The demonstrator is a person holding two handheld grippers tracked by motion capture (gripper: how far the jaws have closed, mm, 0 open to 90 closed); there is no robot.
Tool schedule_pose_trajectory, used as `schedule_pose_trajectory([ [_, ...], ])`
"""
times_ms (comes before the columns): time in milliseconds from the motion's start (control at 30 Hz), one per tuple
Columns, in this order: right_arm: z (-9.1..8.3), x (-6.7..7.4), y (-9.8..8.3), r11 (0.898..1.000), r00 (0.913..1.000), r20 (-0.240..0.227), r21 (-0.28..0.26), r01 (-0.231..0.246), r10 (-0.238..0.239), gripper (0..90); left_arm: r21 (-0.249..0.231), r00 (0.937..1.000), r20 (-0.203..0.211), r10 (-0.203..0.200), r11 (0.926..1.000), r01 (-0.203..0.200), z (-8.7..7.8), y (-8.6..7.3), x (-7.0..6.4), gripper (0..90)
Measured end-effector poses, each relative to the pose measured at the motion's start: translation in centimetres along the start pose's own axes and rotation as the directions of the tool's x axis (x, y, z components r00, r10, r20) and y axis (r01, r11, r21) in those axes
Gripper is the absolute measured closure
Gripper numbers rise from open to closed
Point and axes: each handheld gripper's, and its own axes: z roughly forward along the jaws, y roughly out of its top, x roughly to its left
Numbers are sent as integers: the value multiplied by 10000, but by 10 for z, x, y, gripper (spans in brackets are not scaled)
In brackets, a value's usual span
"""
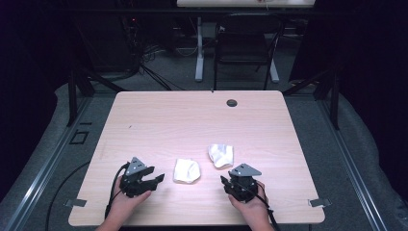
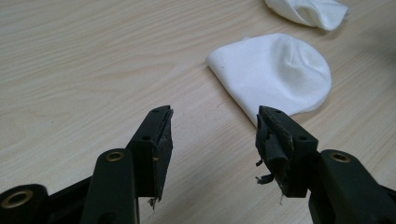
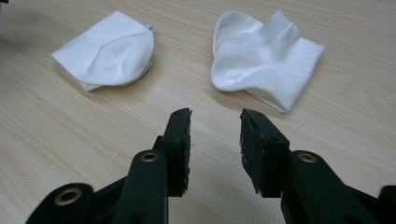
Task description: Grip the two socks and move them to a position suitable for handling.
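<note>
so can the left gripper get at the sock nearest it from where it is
Probably yes. The left gripper is open and points at the near sock, with bare table between them. The other sock lies farther off, clear of the path.

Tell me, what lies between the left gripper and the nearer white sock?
Nothing: in the left gripper view, bare table separates the open left gripper from the sock.
</note>
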Motion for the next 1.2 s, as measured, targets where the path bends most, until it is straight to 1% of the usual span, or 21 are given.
schedule_pose_trajectory([
  [133, -1, 1, 1, 9999, 9999, 26, 64, 139, -139, 636, 66, 10000, 10, 83, 9999, -83, -1, 0, -1, 463],
  [167, -1, 2, 1, 9999, 9999, 51, 43, 128, -128, 638, 58, 10000, 14, 38, 10000, -38, -1, 0, -2, 463],
  [267, -1, 2, 1, 9999, 9999, 31, 31, 109, -109, 642, 113, 9999, -95, 137, 9998, -136, -1, 1, -3, 463],
  [333, 0, 1, 1, 10000, 10000, -62, -15, 45, -45, 643, 146, 9999, 1, 120, 9998, -120, 0, 2, -5, 463],
  [400, 0, -1, 1, 10000, 10000, -47, -9, 12, -12, 644, 106, 9999, 97, 92, 9999, -93, 1, 4, -8, 469],
  [500, -1, -2, 1, 10000, 10000, -79, 30, -12, 13, 644, 81, 9995, 188, 262, 9996, -264, 2, 9, -14, 470],
  [567, -1, -2, 1, 10000, 10000, -42, 2, -45, 45, 647, 11, 9992, 295, 260, 9997, -260, 5, 15, -20, 482],
  [600, -1, -2, 2, 10000, 10000, -49, -66, -72, 72, 647, -8, 9988, 392, 304, 9995, -304, 8, 18, -23, 492],
  [633, -2, -2, 2, 9999, 10000, -44, -130, -38, 37, 647, 58, 9976, 415, 555, 9984, -558, 14, 24, -32, 501],
  [667, -2, -2, 2, 9999, 10000, -44, -130, -38, 37, 647, 58, 9976, 415, 555, 9984, -558, 14, 24, -32, 500],
  [700, -3, -3, 3, 10000, 10000, -46, -100, 1, -1, 647, 127, 9968, 376, 702, 9974, -708, 22, 30, -39, 499],
  [733, -2, -3, 2, 9998, 9999, -61, -182, -93, 92, 648, 173, 9958, 428, 808, 9965, -816, 29, 33, -44, 500],
  [767, -2, -3, 2, 9998, 9999, -61, -182, -93, 92, 648, 173, 9958, 428, 808, 9965, -816, 29, 33, -44, 500],
  [800, -3, -4, 2, 9999, 9999, -42, -99, -110, 110, 647, 202, 9954, 398, 867, 9960, -876, 33, 36, -47, 500],
  [900, -4, -7, 2, 9994, 9995, -83, -159, -291, 290, 648, 503, 9949, 507, 871, 9947, -897, 52, 42, -55, 512],
  [1000, -5, -10, 2, 9986, 9990, -95, -297, -441, 439, 648, 645, 9948, 330, 966, 9930, -986, 66, 45, -60, 530],
  [1033, -5, -11, 1, 9985, 9989, -95, -291, -460, 457, 648, 724, 9945, 409, 963, 9924, -991, 68, 46, -61, 537],
  [1067, -6, -12, 1, 9981, 9984, -130, -286, -552, 548, 649, 730, 9948, 481, 899, 9930, -932, 73, 47, -63, 565],
  [1133, -5, -13, 1, 9980, 9982, -166, -234, -587, 583, 649, 744, 9946, 523, 898, 9928, -936, 75, 48, -64, 583],
  [1167, -5, -13, 1, 9980, 9982, -166, -234, -587, 583, 649, 785, 9939, 518, 971, 9918, -1010, 76, 48, -65, 583],
  [1200, -5, -13, 2, 9979, 9981, -172, -233, -601, 597, 649, 842, 9936, 561, 983, 9911, -1028, 77, 49, -65, 609],
])
